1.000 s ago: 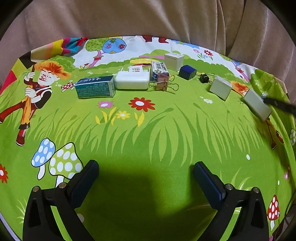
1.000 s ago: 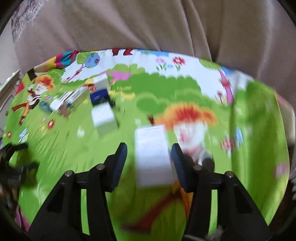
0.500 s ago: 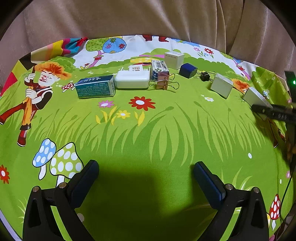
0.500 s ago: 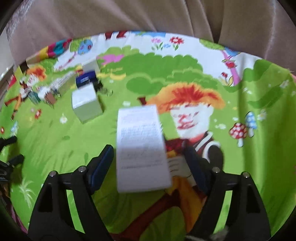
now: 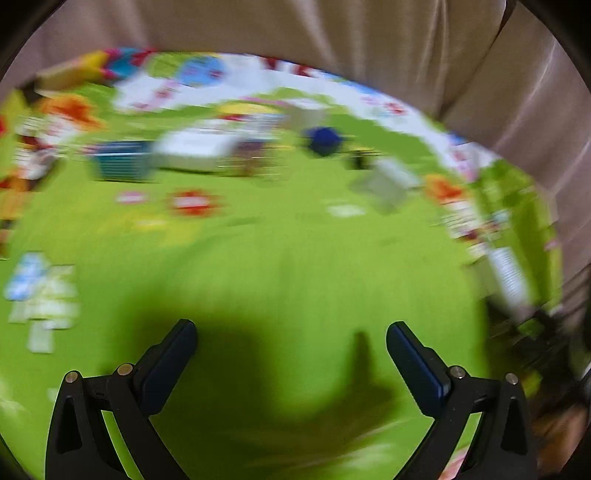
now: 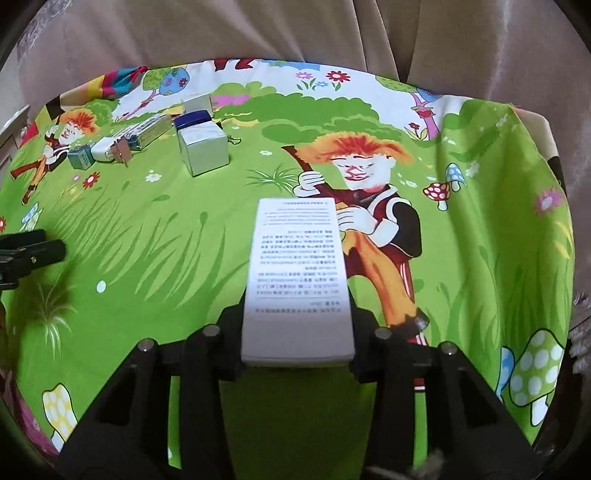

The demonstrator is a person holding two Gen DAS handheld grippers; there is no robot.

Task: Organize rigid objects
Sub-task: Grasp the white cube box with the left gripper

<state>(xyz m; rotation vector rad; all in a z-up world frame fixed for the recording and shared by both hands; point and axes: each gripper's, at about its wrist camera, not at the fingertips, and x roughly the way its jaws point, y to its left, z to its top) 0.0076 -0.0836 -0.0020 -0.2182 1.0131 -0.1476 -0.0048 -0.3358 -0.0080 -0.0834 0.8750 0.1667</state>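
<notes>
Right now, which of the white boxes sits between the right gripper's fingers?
The long white box printed with text, jaws closing on its sides. The squarish white box and the small one stand far back.

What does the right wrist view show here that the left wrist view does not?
Only the right wrist view shows the right gripper, jaws closing against the sides of the white printed box, sharply.

Only the left wrist view, badly blurred, shows the left gripper open with nothing between its pads.

Both share the green cartoon cloth, the blue box, the teal box and the beige curtain behind.
</notes>
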